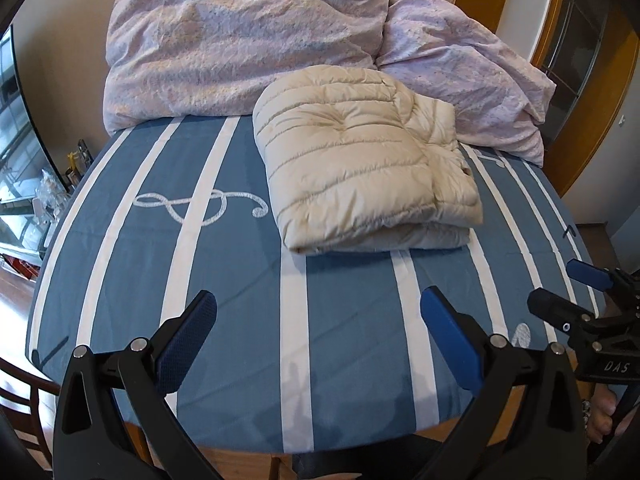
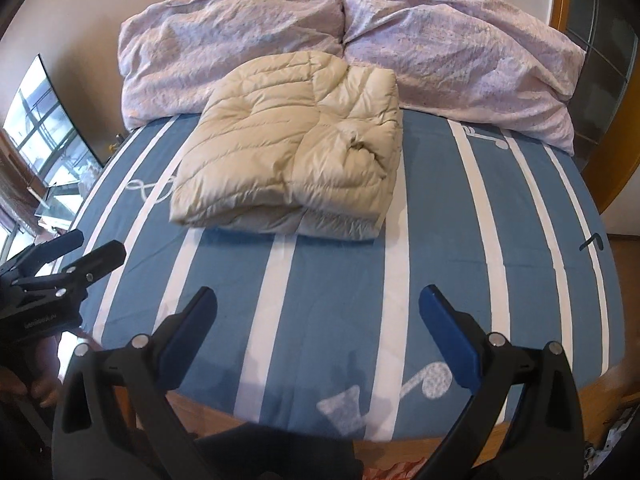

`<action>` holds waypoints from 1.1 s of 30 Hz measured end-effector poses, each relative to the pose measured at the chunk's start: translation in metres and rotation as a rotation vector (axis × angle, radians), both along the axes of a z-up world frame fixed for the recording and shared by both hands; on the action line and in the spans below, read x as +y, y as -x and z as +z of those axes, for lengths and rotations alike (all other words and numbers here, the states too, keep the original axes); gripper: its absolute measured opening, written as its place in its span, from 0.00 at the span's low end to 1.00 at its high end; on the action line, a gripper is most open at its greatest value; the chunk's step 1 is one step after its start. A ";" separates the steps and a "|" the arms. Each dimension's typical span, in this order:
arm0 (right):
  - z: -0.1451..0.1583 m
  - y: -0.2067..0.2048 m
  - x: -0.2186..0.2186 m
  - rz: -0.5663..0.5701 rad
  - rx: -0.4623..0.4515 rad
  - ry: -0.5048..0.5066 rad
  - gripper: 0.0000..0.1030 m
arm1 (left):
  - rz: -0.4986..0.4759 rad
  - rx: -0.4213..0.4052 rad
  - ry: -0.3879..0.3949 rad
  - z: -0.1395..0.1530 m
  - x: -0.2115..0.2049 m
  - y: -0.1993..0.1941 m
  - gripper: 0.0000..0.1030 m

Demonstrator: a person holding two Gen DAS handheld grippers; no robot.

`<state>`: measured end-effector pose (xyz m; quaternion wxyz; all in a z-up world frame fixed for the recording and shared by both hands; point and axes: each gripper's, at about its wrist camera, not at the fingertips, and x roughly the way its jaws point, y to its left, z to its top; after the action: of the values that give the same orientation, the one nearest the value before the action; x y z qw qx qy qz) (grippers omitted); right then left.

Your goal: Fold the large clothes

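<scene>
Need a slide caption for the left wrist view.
Folded beige puffer jacket on striped blue sheet, lilac duvet behind; left gripper open.

Folded jacket on the bed, bedding behind it, both grippers at the near edge.

The folded jacket [image 1: 368, 160] lies on the bed sheet [image 1: 224, 280], right of centre in the left wrist view and in the upper middle of the right wrist view. Behind it, along the top of both frames, the crumpled duvet [image 1: 248, 40] rests on the sheet's far end, touching the jacket's back edge. The left gripper [image 1: 316, 340] sits at the bottom of its frame, jaws spread above the near edge of the sheet, well apart from the jacket. The right gripper [image 2: 316, 340] hangs likewise at the bottom of its own frame, to the right of the other.
</scene>
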<state>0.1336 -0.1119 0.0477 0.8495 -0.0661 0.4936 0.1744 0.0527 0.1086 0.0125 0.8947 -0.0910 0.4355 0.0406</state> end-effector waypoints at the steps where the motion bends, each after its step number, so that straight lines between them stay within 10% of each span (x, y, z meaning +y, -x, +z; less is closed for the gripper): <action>1: 0.001 0.005 -0.001 0.002 0.001 -0.003 0.98 | 0.002 0.000 0.003 0.000 -0.001 0.003 0.99; 33: -0.004 0.013 -0.009 -0.030 0.005 -0.101 0.98 | 0.006 -0.029 0.101 -0.012 -0.012 0.018 0.99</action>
<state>0.1210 -0.1206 0.0439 0.8530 -0.0152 0.4872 0.1865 0.0344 0.0964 0.0008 0.8950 -0.1380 0.4236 0.0199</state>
